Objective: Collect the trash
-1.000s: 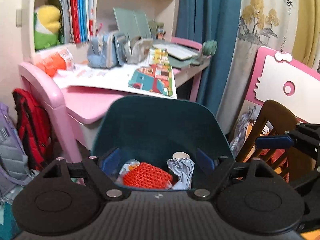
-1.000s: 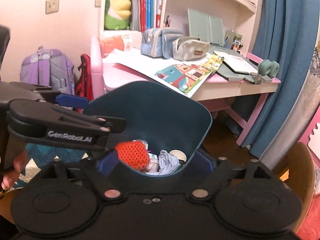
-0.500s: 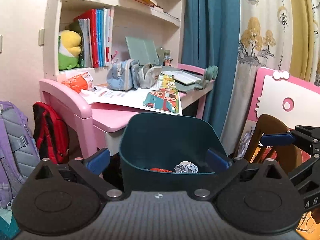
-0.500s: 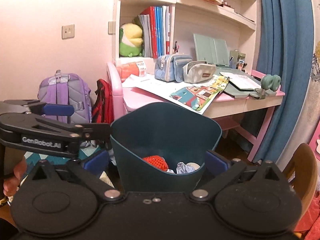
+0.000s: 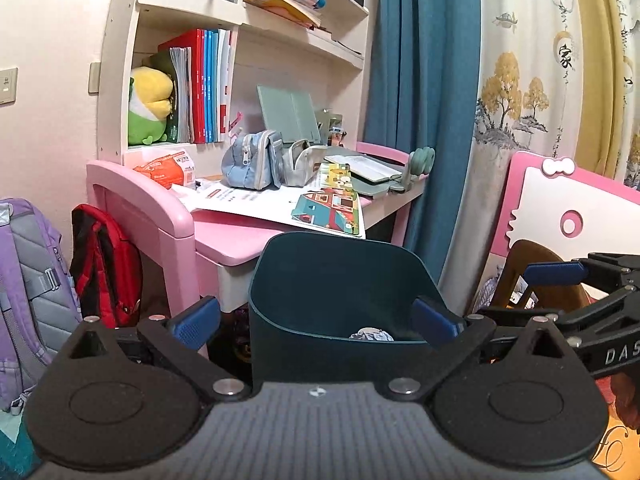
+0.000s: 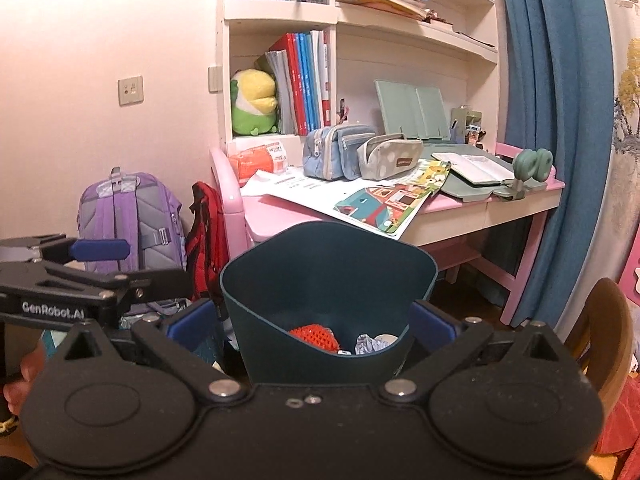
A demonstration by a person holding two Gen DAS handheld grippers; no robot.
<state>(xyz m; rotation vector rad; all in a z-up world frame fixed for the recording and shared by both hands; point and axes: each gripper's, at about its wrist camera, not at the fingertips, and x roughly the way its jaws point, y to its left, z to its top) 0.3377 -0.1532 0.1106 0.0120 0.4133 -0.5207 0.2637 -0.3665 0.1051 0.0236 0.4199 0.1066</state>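
Pink desk point(image 5: 236, 240) edge just behind teal bin point(image 5: 340, 280), both tools spread beside it.

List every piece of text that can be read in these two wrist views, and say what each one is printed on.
"GenRobot.AI": on the left gripper, seen in the right wrist view.
"DAS": cut off at the frame edge, on the right gripper, seen in the left wrist view.
"家": on the printed curtain.
Too small or blurred to read: the orange pack, the paper sheets, the grey pencil case label, the book spines.
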